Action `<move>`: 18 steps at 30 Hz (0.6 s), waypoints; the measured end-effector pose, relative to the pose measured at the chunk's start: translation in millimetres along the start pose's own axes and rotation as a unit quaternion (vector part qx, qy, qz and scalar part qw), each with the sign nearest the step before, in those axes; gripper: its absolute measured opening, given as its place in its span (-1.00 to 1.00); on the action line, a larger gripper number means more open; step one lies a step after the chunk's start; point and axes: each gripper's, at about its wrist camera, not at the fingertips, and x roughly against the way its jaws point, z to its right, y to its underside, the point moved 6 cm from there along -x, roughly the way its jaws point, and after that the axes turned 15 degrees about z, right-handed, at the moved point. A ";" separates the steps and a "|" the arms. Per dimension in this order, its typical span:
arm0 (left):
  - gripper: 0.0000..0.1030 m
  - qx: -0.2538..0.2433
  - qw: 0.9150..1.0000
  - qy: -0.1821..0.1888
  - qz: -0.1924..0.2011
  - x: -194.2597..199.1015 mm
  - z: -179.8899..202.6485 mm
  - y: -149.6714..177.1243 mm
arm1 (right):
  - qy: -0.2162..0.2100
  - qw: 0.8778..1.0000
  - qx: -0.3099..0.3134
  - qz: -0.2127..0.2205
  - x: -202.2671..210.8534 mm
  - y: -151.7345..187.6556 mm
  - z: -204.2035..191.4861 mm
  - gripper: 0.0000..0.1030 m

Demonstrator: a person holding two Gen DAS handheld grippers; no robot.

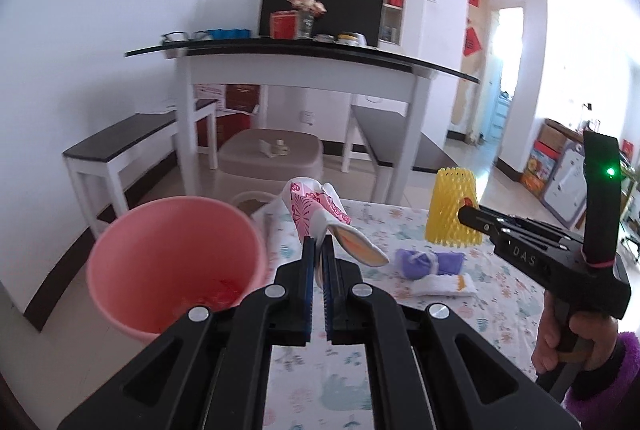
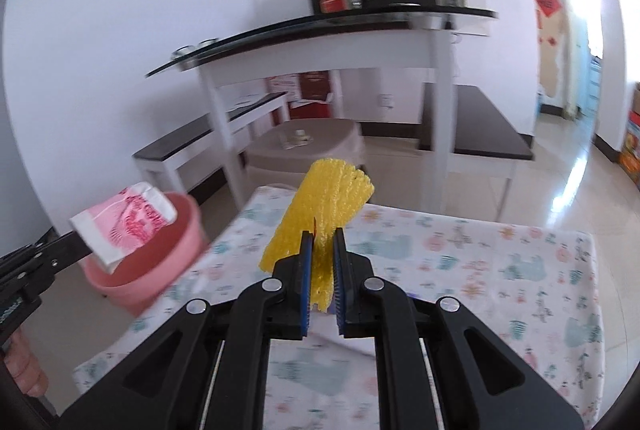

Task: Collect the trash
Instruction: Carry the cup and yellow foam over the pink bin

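My left gripper (image 1: 318, 244) is shut on a pink and white paper wrapper (image 1: 310, 207) and holds it in the air just right of the pink bin (image 1: 176, 262). In the right wrist view the wrapper (image 2: 128, 224) hangs over the bin's (image 2: 168, 262) rim. My right gripper (image 2: 323, 236) is shut on a yellow foam fruit net (image 2: 324, 205) and holds it above the table. In the left wrist view the net (image 1: 454, 207) sits at the tip of the right gripper (image 1: 466, 216).
The table has a floral cloth (image 1: 480, 310). A purple wrapper (image 1: 428, 262) and a white and yellow wrapper (image 1: 444, 284) lie on it. Beyond stand a white console table (image 1: 304, 65), two dark benches (image 1: 120, 145) and a beige stool (image 1: 272, 153).
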 end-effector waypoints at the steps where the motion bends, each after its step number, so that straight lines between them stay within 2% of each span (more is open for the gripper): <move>1: -0.94 0.004 1.000 -0.005 0.001 1.4 -6.2 0.1 | -0.008 1.000 0.004 -0.004 -2.6 0.5 -10.1 -0.81; 10: -0.94 0.043 0.997 -0.066 0.000 14.2 -70.7 9.8 | -0.069 0.997 0.016 -0.030 -26.2 4.4 -81.6 -0.81; 18: -0.94 0.060 0.992 -0.110 -0.014 8.5 -110.4 27.9 | -0.114 0.992 0.029 -0.055 -51.1 11.0 -137.7 -0.81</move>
